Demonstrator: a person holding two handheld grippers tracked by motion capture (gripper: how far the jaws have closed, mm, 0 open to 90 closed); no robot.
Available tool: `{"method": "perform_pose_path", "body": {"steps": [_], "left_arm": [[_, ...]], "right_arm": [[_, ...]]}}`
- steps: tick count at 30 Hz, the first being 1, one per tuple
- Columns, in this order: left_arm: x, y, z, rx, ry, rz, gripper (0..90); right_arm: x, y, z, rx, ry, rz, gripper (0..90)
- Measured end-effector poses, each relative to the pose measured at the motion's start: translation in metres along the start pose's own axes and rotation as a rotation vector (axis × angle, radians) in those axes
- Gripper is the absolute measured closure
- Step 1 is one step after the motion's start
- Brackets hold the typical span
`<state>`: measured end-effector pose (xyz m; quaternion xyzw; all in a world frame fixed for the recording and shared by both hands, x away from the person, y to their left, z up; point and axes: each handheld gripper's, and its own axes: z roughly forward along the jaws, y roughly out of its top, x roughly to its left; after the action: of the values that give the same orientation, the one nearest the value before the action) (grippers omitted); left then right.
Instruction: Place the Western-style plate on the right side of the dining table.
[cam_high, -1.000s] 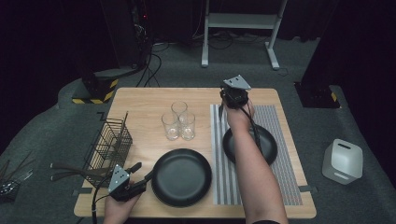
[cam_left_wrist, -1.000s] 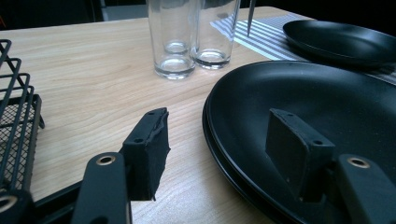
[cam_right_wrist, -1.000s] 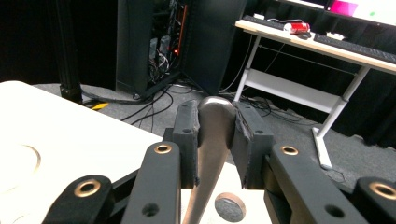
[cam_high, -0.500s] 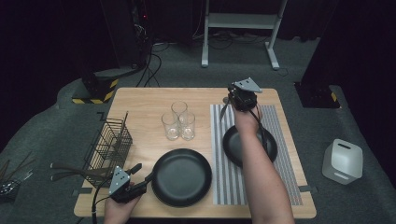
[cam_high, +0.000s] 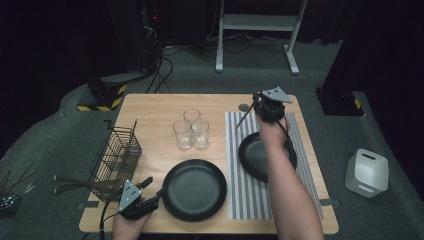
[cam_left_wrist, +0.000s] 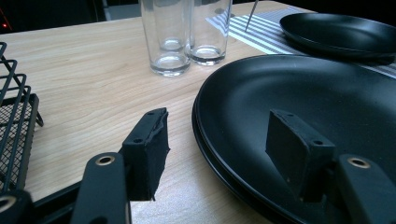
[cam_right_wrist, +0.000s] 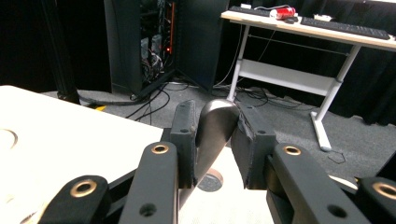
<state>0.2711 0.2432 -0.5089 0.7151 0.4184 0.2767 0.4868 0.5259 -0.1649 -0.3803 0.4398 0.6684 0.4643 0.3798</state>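
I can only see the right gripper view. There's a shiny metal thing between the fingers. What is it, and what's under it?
Observer: It's a long thin utensil, hanging over the far end of a striped mat.
Operator: Is anything on the mat?
Observer: Yes, a black plate, nearer the person.
Operator: What's the other hand doing?
Observer: The left gripper sits at the edge of a second black plate on the bare wood, fingers open, one on each side of the rim.

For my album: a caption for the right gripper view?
Tongs clamp a metal utensil handle above the table's edge.
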Motion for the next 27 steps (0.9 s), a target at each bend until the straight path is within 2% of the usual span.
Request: {"method": "perform_pose_path", "body": {"steps": [3,6,8,12,27], "left_arm": [[0.0,-0.001,0.001,0.017,-0.004,0.003,39.5],[0.001,-0.001,0.001,0.015,0.001,0.001,39.5],[0.001,-0.001,0.002,0.015,0.006,0.003,39.5],[0.002,-0.001,0.004,0.014,0.013,-0.014,39.5],[0.0,-0.003,0.005,0.03,0.01,0.001,39.6]], "right_arm": [[-0.005,-0.004,-0.004,0.004,-0.007,0.006,70.7],[-0.012,-0.008,-0.008,0.012,-0.011,0.022,70.8],[-0.014,-0.01,-0.01,0.014,-0.014,0.016,70.9],[-0.017,-0.012,-0.012,0.024,-0.02,-0.01,72.3],[-0.025,-0.016,-0.012,0.03,-0.03,0.022,72.7]]}}
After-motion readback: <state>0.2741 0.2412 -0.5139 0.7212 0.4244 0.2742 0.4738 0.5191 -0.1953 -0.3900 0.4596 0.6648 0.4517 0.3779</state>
